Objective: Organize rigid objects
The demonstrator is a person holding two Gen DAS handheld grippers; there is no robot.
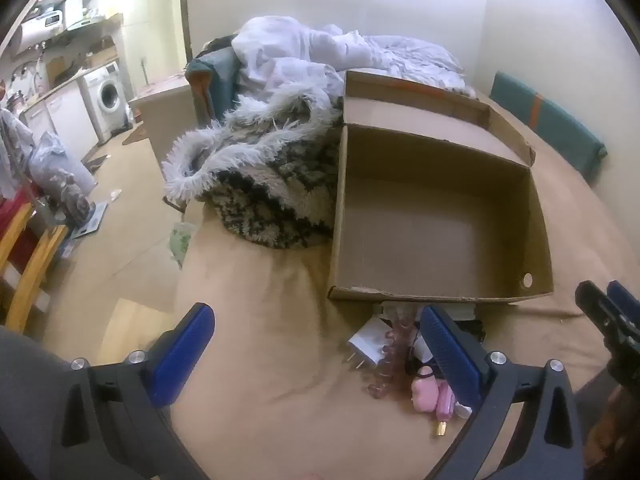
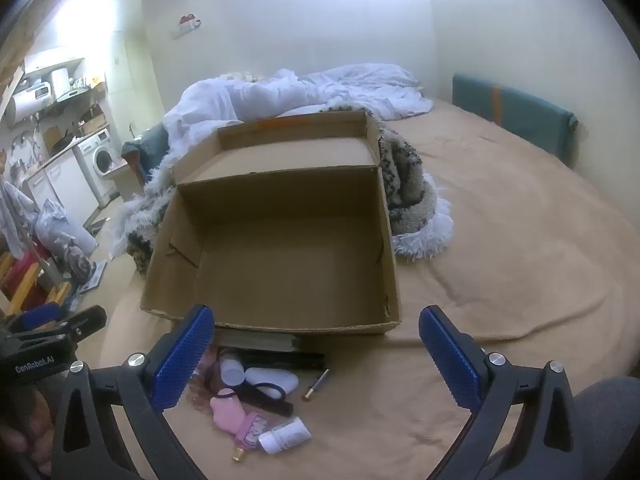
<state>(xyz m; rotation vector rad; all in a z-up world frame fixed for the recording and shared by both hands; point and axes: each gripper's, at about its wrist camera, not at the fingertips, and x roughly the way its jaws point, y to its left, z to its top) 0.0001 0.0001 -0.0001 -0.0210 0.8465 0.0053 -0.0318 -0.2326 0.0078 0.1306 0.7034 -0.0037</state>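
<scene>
Bedroom setting: your work surface is a bed (image 2: 500, 240) under a tan cover, with a white duvet (image 2: 320, 88) bunched at the far end and a shaggy patterned throw (image 1: 276, 184) heaped against the box.

Container, one: cardboard box (image 2: 160, 264), open-topped, its lid flap folded back behind it. Contents: nothing visible on its floor in either view. A round hole (image 1: 528, 279) shows in one near corner.

Loose items, all outside the box, clustered on the cover just before its near wall:
- book or flat case (image 2: 260, 342), lying touching or almost touching the box wall
- long black case (image 2: 288, 360), beside it
- white bottle (image 2: 232, 372), on its side
- white oval piece (image 2: 276, 380)
- black scissors (image 2: 264, 392)
- pink soft figure (image 2: 228, 410)
- pink labelled bottle (image 2: 250, 432) with a gold cap
- white pill bottle (image 2: 286, 436), lying flat
- small gold-tipped tube (image 2: 318, 386), slightly apart to the right
- white plug adapter (image 1: 368, 344)
- translucent pink hair claw (image 1: 390, 354)

Tools: your left gripper (image 1: 316, 356) is spread wide with nothing between its pads, its right finger (image 1: 452, 356) over the pile. Your right gripper (image 2: 316, 356) is likewise fully spread and carries nothing, poised above the same cluster.
</scene>
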